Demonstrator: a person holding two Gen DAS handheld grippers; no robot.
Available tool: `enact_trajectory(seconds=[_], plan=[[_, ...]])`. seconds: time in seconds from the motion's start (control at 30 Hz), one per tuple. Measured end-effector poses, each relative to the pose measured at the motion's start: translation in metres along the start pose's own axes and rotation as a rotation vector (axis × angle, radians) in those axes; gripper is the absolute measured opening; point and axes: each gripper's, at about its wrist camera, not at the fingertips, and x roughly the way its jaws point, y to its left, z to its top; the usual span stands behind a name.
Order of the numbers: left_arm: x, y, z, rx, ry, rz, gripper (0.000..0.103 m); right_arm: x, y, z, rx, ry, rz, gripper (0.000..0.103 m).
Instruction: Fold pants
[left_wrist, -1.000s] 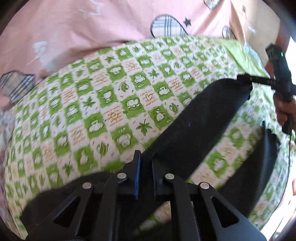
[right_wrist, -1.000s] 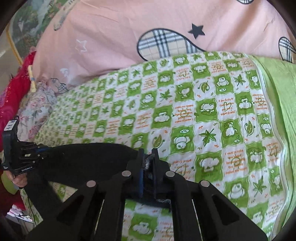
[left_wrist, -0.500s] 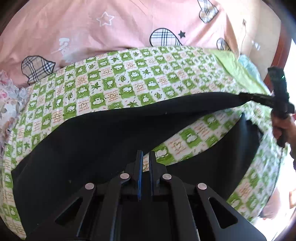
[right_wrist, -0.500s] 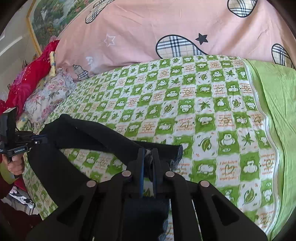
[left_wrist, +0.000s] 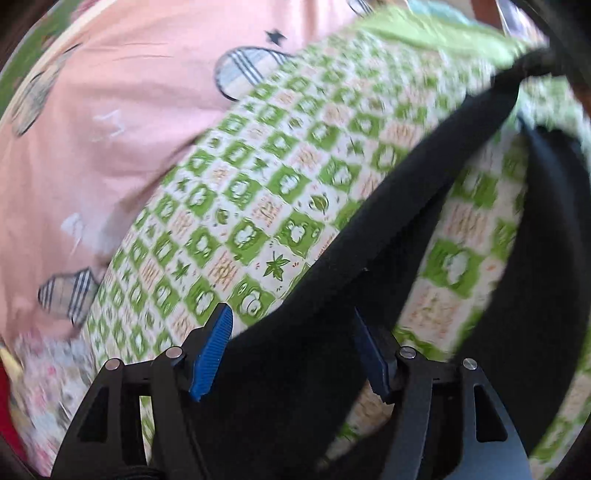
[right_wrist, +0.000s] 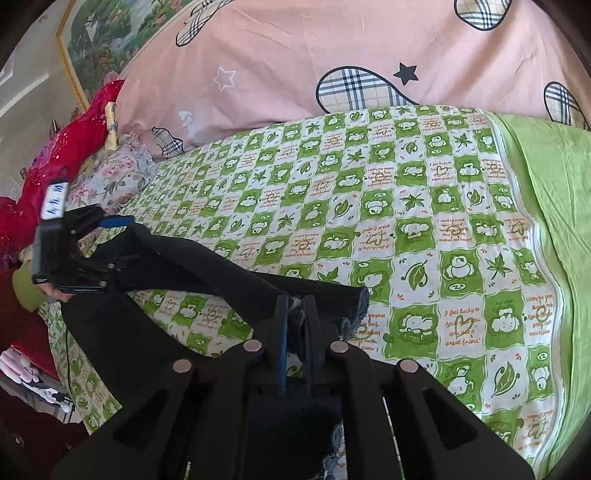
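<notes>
Half a second before, the left gripper (left_wrist: 291, 347) had its jaws pinched shut on the black cloth pants (left_wrist: 399, 236). They had just been opening, and now they stood wide apart. The pants still lay between the blue ribbed pads (left_wrist: 212, 354), but the pads did not press on them. The left wrist picture had also tipped over sideways and gone blurry, so that gripper had rolled. The right gripper (right_wrist: 295, 317) looked the same as before, with its jaws closed tight on one end of the pants (right_wrist: 192, 266).

The left gripper pointed down at the bed with the green and white checked sheet (left_wrist: 236, 206). In the right wrist view it (right_wrist: 74, 251) sat by the left edge of the bed, with only a little of the hand (right_wrist: 51, 291) showing under it. The right gripper pointed down and across the bed (right_wrist: 424, 229), close to the near edge.

The pants stretched in a long dark band over the bed from the left gripper to the right gripper. Another part of them hung down over the near left edge of the bed. A big pink quilt with plaid shapes and stars (right_wrist: 295, 62) lay along the far side of the bed.
</notes>
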Motion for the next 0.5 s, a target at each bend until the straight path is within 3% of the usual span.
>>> enact_trajectory(seconds=[0.03,0.1,0.13,0.27,0.5], plan=[[0.008,-0.002,0.001,0.019,0.014,0.002,0.065,0.0,-0.001,0.0,0.0,0.001,0.001,0.008],[0.025,-0.004,0.002,0.036,0.048,0.016,0.038,0.002,-0.002,0.0,-0.003,0.006,0.0,0.008],[0.031,-0.004,0.001,0.036,0.067,0.016,0.005,0.002,-0.002,-0.001,-0.004,0.008,-0.001,0.008],[0.014,-0.001,-0.003,-0.009,0.028,0.009,0.004,0.0,-0.001,0.001,-0.017,-0.002,-0.012,0.008],[-0.068,-0.028,-0.02,-0.09,-0.047,-0.028,0.004,-0.022,0.0,0.0,-0.018,-0.05,-0.007,0.008]])
